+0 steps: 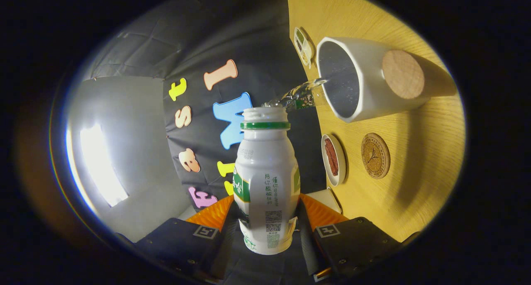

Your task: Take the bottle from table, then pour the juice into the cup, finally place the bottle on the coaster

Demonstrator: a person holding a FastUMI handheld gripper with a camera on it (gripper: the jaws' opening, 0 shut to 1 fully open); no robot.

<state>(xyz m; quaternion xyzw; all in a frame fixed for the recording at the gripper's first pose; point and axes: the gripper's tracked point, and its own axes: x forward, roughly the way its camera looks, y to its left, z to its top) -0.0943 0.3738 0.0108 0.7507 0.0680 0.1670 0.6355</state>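
Observation:
My gripper (265, 222) is shut on a white bottle (265, 181) with a green neck ring and an uncapped mouth. Both fingers press on its lower body. The whole view is rolled about a quarter turn, so the bottle lies tipped toward the white cup (365, 81). A clear stream of liquid (300, 94) runs from the bottle's mouth into the cup's open top. The cup has a round cork patch on its side. A round cork coaster (375, 155) lies on the wooden table (415, 185) beside the cup, beyond the fingers.
A small white dish (333, 159) holding something dark red sits next to the coaster. Another small white dish (303, 46) lies past the cup near the table's edge. A grey wall with a bright light patch stands behind the bottle.

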